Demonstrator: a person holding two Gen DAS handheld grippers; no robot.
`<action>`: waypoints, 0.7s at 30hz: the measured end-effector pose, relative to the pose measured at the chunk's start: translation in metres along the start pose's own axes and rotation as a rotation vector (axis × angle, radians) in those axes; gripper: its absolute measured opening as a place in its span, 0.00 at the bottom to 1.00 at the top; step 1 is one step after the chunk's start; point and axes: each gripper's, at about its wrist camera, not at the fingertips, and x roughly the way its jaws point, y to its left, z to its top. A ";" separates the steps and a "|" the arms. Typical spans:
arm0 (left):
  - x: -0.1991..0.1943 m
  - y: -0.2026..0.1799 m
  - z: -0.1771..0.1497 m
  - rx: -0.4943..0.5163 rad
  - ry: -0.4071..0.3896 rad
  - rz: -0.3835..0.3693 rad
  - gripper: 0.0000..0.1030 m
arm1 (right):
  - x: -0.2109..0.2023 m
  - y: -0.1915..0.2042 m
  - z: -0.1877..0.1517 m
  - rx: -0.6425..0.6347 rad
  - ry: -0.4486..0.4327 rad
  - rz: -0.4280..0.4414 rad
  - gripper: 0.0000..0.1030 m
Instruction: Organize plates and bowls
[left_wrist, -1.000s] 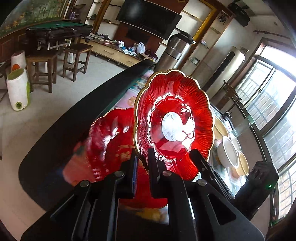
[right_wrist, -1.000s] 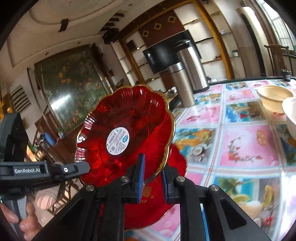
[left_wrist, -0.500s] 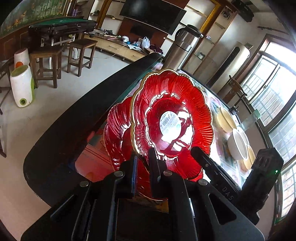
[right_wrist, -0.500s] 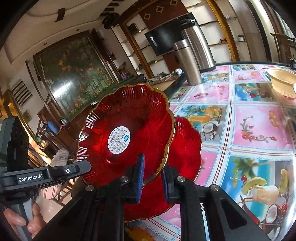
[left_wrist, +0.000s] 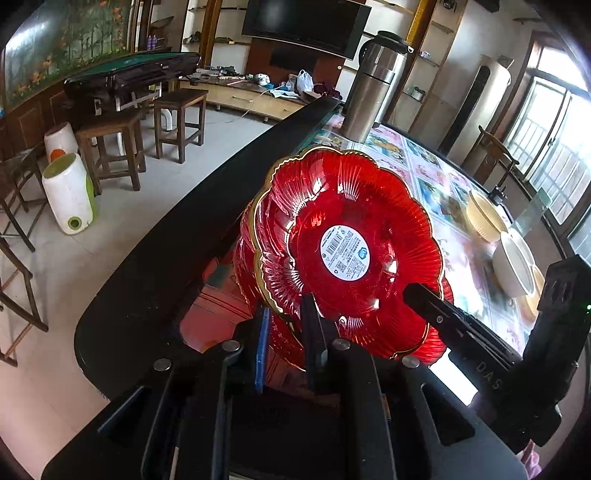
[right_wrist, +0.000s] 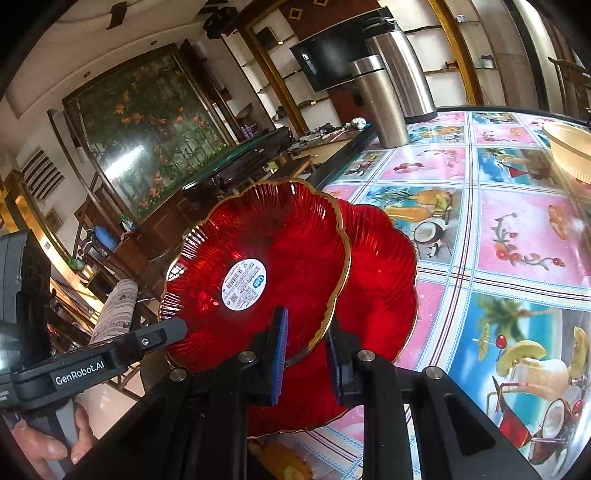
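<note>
Pinching opposite rims, the left gripper and right gripper hold the gold-edged, scalloped red glass plate tilted just above its twin red plate lying on the tabletop.

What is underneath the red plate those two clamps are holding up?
A second red plate lies on the patterned tablecloth, below the held red plate. Its middle is covered, so anything resting on it cannot be seen.
</note>
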 end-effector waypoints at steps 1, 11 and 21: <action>0.000 0.000 0.000 0.004 0.000 0.004 0.14 | 0.000 0.000 0.000 0.002 0.000 -0.001 0.21; -0.002 0.001 -0.001 0.027 -0.021 0.070 0.18 | -0.004 -0.006 0.002 0.020 -0.014 -0.031 0.26; -0.016 -0.004 0.001 0.100 -0.108 0.195 0.18 | -0.017 -0.013 0.006 0.052 -0.075 -0.041 0.37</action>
